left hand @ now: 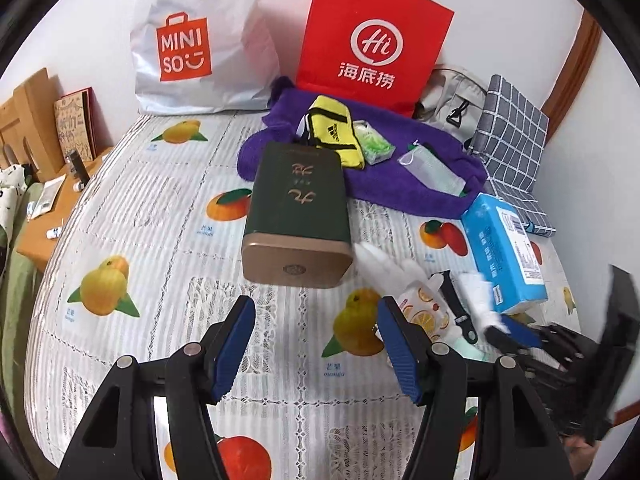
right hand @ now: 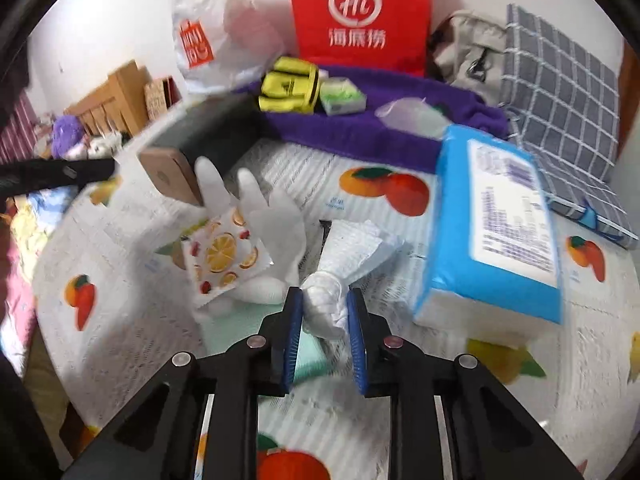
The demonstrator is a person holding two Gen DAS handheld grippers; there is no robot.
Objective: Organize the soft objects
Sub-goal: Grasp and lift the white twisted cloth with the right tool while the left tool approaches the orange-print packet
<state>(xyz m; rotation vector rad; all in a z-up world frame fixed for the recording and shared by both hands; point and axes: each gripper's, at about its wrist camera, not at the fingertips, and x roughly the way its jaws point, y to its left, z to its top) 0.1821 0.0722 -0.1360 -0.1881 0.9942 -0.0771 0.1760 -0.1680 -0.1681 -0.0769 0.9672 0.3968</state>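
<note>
My right gripper (right hand: 324,312) is shut on a bunched white cloth (right hand: 344,256) lying on the fruit-print bedsheet (right hand: 360,420). Both blue pads touch the cloth's twisted end. Just left of it lie a white glove (right hand: 256,204) and a small orange-print tissue pack (right hand: 220,256). A blue tissue pack (right hand: 492,232) sits to the right. In the left wrist view my left gripper (left hand: 316,308) hangs open over the bare sheet, short of a dark green tin (left hand: 296,216). Nothing is between its fingers. The right gripper (left hand: 496,320) shows there at lower right.
A purple towel (left hand: 400,184) farther back carries a yellow pouch (left hand: 336,136) and small packets. A white Miniso bag (left hand: 200,40) and a red paper bag (left hand: 372,40) stand at the wall. A grey checked cushion (left hand: 512,140) lies right, a wooden nightstand (left hand: 44,216) left.
</note>
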